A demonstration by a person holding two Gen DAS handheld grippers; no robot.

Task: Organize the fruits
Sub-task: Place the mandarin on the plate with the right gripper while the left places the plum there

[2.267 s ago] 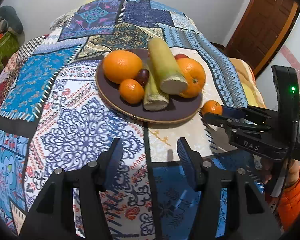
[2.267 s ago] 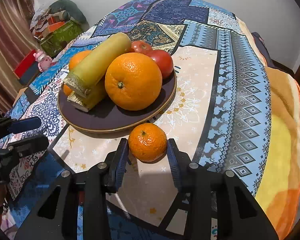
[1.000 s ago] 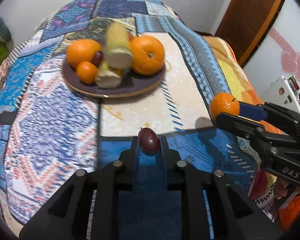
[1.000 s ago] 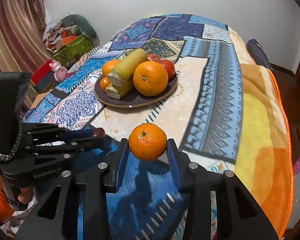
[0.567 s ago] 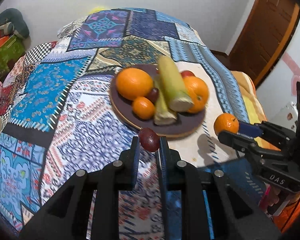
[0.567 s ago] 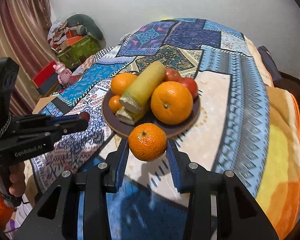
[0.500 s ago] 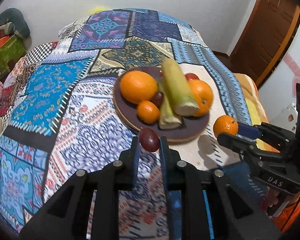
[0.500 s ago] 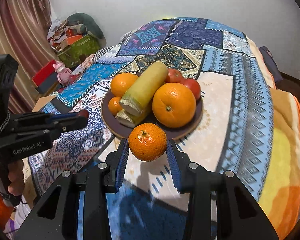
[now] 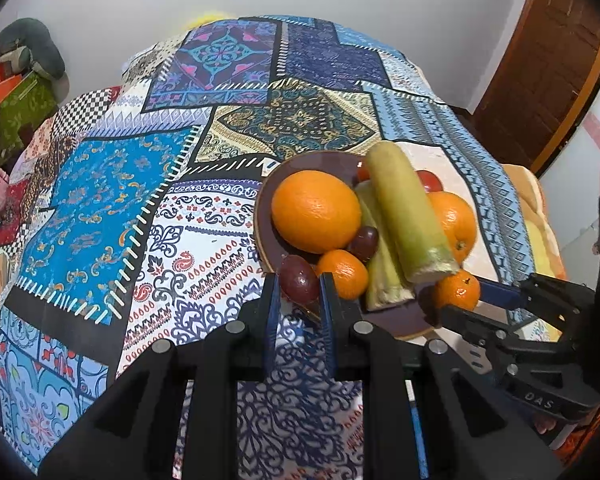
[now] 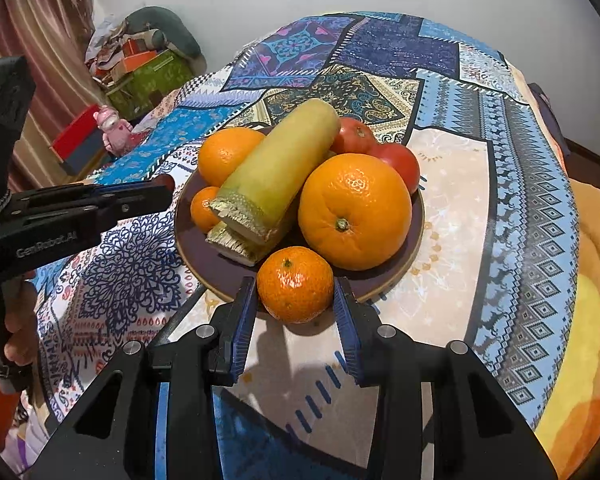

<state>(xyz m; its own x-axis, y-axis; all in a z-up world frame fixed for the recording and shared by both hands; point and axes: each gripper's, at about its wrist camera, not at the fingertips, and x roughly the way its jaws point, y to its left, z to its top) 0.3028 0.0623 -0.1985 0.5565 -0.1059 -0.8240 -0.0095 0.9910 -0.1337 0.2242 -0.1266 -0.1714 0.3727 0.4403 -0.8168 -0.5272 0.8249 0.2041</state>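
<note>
A dark purple plate (image 9: pixel 269 184) (image 10: pixel 204 260) on the patchwork cloth holds two big oranges (image 9: pixel 315 211) (image 10: pixel 354 210), a small tangerine (image 9: pixel 344 273), two green stalk pieces (image 10: pixel 278 172), red tomatoes (image 10: pixel 396 162) and a dark date (image 9: pixel 365 237). My left gripper (image 9: pixel 298 286) is shut on a dark red date (image 9: pixel 299 278) at the plate's near left rim. My right gripper (image 10: pixel 296 294) is shut on a small tangerine (image 10: pixel 295 283) over the plate's near rim; it also shows in the left wrist view (image 9: pixel 458 290).
The patchwork cloth (image 9: pixel 100 200) covers a round table. The table edge falls away at the right, over an orange blanket (image 10: pixel 592 300). A wooden door (image 9: pixel 548 60) stands at the right. Boxes and a pink toy (image 10: pixel 112 124) lie on the floor at the left.
Both grippers have moved in toward the plate with their fruit. The date has gone from in front of the plate to its left rim; the tangerine is over the near rim.
</note>
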